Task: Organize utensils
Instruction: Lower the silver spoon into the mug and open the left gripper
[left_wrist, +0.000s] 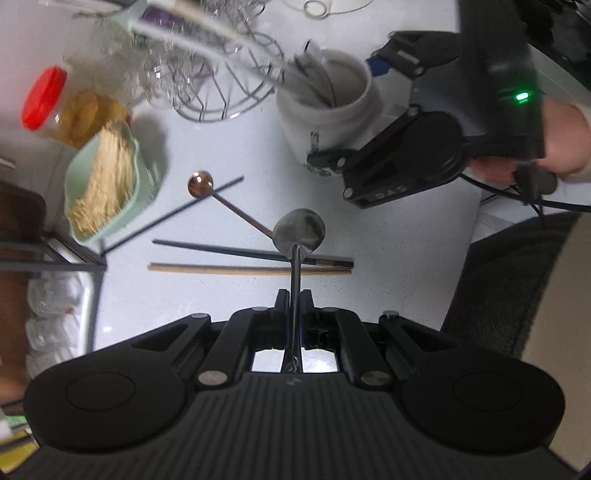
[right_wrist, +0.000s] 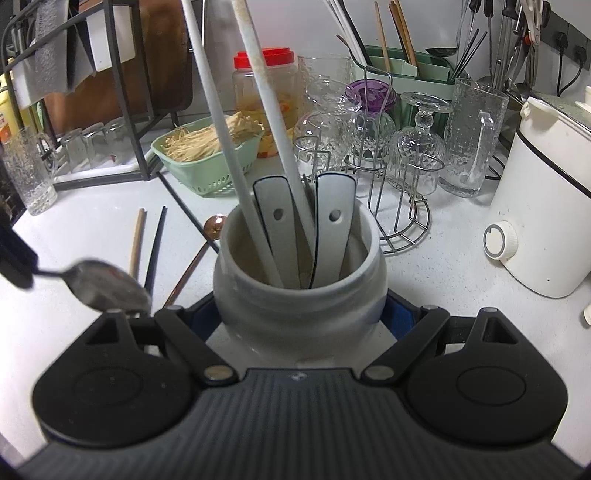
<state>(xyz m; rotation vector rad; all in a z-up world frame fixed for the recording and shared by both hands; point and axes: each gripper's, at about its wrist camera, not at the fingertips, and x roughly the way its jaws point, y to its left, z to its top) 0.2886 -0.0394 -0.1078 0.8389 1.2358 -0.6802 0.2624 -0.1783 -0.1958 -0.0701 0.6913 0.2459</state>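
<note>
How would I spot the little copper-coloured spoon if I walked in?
Find the white ceramic utensil jar on the pale countertop. Beside it lie loose chopsticks; the small copper-coloured spoon lies among them, the only shiny round-bowled piece, crossing a thin black chopstick.

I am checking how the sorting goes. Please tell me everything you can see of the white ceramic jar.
The white ceramic jar stands upright on the white counter, wide-mouthed, with a narrower neck and green print low on its side. The right tongs clasp its body from both sides. Inside lean two white flat handles with holes and two long white sticks. The silver spoon in the left tongs hangs beside it, not touching.
</note>
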